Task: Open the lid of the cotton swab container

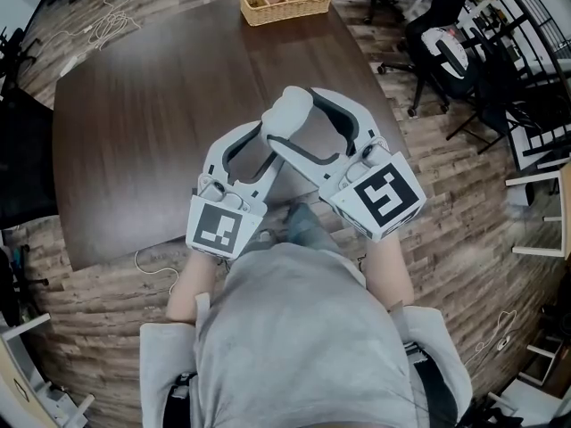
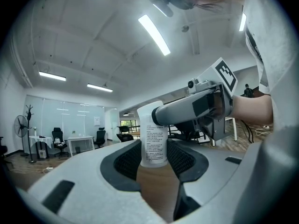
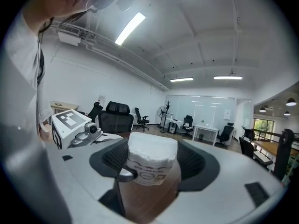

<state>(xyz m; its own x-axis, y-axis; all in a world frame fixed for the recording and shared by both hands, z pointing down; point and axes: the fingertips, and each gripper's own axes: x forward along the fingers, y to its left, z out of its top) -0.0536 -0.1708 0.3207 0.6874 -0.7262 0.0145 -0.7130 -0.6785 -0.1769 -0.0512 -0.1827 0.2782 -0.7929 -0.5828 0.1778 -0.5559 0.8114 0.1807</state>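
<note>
Cotton swab container (image 1: 287, 112) is held upright above the dark wooden counter (image 1: 161, 105), in front of the person's chest and well apart from the wicker basket (image 1: 285, 0) at the counter's far edge. The left gripper (image 2: 154, 158) has its jaws clamped on the container's labelled lower body. The right gripper (image 3: 152, 164) crosses it, jaws clamped on the container's white upper end.
</note>
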